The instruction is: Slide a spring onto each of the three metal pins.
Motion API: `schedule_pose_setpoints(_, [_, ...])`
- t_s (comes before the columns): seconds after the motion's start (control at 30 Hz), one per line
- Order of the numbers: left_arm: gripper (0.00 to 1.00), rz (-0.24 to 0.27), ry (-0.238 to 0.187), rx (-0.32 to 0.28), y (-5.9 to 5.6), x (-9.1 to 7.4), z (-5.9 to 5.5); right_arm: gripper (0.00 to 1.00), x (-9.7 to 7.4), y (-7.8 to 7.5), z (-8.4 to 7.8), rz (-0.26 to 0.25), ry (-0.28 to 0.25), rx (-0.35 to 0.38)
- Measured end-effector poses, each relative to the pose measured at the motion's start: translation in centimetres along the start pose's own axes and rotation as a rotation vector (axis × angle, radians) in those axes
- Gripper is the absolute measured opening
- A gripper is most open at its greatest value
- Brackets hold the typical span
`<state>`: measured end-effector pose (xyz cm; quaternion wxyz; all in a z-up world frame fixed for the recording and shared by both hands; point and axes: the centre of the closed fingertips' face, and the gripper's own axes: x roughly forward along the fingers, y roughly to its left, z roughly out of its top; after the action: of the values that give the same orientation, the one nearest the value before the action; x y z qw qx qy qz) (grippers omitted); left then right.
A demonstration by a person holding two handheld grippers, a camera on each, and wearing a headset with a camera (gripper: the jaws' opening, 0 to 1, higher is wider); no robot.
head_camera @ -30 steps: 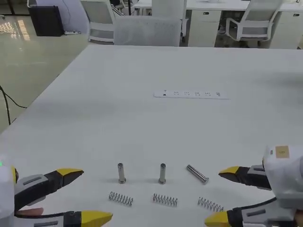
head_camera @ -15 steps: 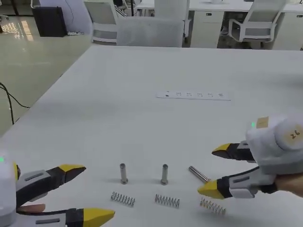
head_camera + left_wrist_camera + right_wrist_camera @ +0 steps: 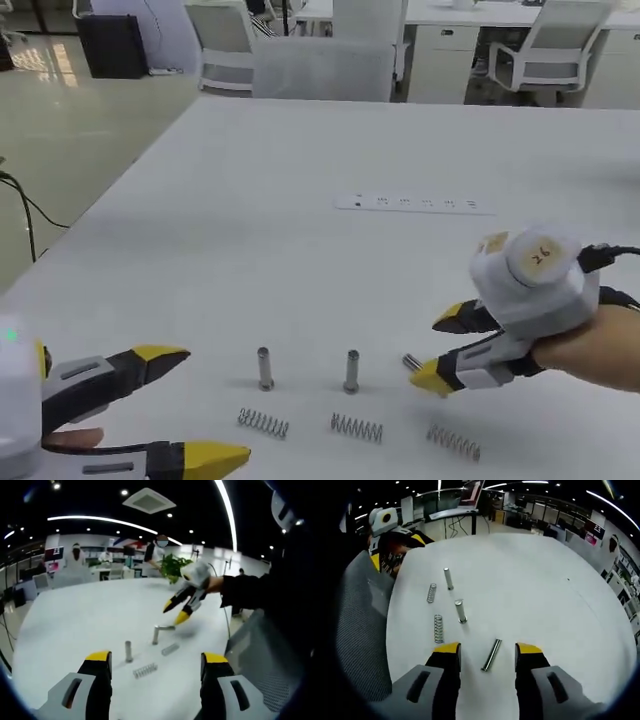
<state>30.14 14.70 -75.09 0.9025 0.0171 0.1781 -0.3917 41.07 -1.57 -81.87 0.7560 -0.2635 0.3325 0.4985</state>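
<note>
Two metal pins (image 3: 265, 368) (image 3: 352, 370) stand upright on the white table; the third pin (image 3: 491, 655) lies flat, its end (image 3: 410, 362) peeking out by my right gripper. My right gripper (image 3: 438, 350) (image 3: 488, 650) is open, its yellow-tipped jaws straddling the lying pin without touching it. Three springs (image 3: 263, 423) (image 3: 357, 429) (image 3: 453, 442) lie in a row in front of the pins. At the near left edge my left gripper (image 3: 200, 405) (image 3: 156, 657) is open and empty, short of the left pin (image 3: 128, 651) and a spring (image 3: 145, 670).
A white power strip (image 3: 414, 204) lies flat across the table's middle (image 3: 320, 150). Office chairs (image 3: 320, 68) and desks stand beyond the far edge. A grey mesh chair back (image 3: 360, 630) is close to the table's near edge.
My right gripper has moved forward and left from the table's near edge to the lying pin, which now sits between its open jaws. The left gripper has stayed put.
</note>
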Motion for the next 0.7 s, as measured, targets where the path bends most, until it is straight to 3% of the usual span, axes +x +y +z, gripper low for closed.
schedule_pose_setpoints(0.27, [0.68, -0.002, 0.002, 0.0, -0.1, -0.1, 0.0, 0.33, 1.6, -0.4, -0.2, -0.001, 0.065, 0.006])
schedule_pose_setpoints(0.7, [0.67, -0.011, 0.004, -0.003, -0.4, 0.0, -0.3, 0.2, 3.1, -1.2, -1.4, -0.008, 0.139, 0.101])
